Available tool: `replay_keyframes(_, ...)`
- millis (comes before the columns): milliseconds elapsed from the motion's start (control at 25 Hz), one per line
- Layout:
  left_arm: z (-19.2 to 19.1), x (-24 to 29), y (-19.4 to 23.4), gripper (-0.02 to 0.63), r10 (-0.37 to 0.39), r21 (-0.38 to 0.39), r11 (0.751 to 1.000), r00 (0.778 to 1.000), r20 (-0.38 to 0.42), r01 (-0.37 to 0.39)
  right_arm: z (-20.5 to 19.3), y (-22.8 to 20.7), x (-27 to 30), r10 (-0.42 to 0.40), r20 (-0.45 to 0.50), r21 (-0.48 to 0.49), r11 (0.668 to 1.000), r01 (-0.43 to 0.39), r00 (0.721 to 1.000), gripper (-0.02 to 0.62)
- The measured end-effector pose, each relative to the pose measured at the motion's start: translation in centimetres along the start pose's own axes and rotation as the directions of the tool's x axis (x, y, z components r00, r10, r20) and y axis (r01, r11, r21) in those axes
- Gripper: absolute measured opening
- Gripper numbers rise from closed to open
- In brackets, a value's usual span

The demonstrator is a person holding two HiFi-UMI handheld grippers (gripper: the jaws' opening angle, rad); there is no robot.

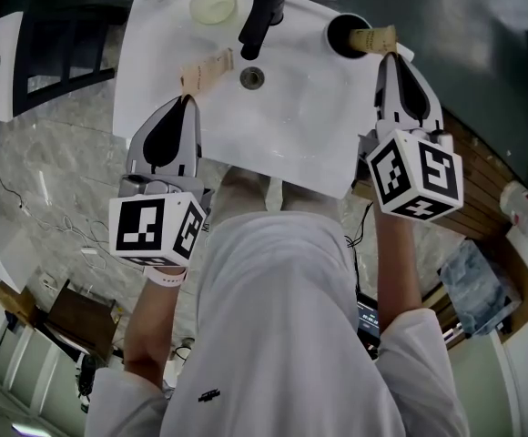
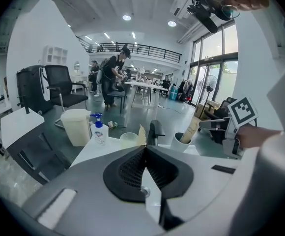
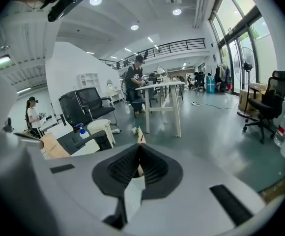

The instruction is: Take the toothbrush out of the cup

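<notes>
Toothbrush (image 1: 373,39) is in a tan kraft-paper sleeve. Its lower end sits inside the cup (image 1: 330,25) at the far right corner of the white basin (image 1: 291,135), and its top leans out over the rim toward the right tongs (image 1: 388,57).

- Right tongs: clenched on the sleeve's upper end. The right gripper view shows the jaws together, with a thin tan edge poking up past the tips (image 3: 140,133).
- Left tongs (image 1: 187,96): clenched on a second sleeve (image 1: 208,69) of the same tan paper with a serrated end, held over the basin near the drain (image 1: 252,78). The left gripper view shows the jaws closed on it (image 2: 141,134).

Step, as I read it: the grasp is made and the pull-out is not done, since the toothbrush isn't clear of the cup.

Next move: lift along the lean of the sleeve until the bottom end clears the rim. Nothing is steadying the cup and the left tongs are occupied, so a sideways drag could tip it.

Materials and shapes:
- Sleeve: flat, matte paper, likely crushable and a bit slippery under ribbed black pads.
- Cup: round, white outside (image 2: 178,141), dark inside.
- Basin: smooth, glossy and rounded, so the cup may slide on it.
- Faucet (image 1: 262,16): black, matte, a stubby lever shape.
</notes>
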State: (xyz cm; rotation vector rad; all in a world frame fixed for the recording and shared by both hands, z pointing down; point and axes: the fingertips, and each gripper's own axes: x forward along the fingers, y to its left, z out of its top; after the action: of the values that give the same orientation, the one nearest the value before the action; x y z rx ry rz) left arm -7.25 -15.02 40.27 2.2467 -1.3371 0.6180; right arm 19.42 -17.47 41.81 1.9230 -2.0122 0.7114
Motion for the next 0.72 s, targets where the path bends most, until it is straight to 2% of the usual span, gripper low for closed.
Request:
replay_keyframes(400, 1.6, -2.5, -0.3, 0.005, -0.003, 0.013, 1.000, 0.998, 0.062, 0.002, 2.4, 1.1, -2.9, 0.021, 0.078, -0.011, 1.000, -0.021, 0.997, 0.006)
replay_keyframes(720, 3.7, -5.4, -0.7, 0.005, -0.010, 0.033, 0.999, 0.992, 0.129, 0.006, 6.0, 3.4, -7.2, 0.074, 0.176, -0.102, 0.993, -0.056, 0.982, 0.006)
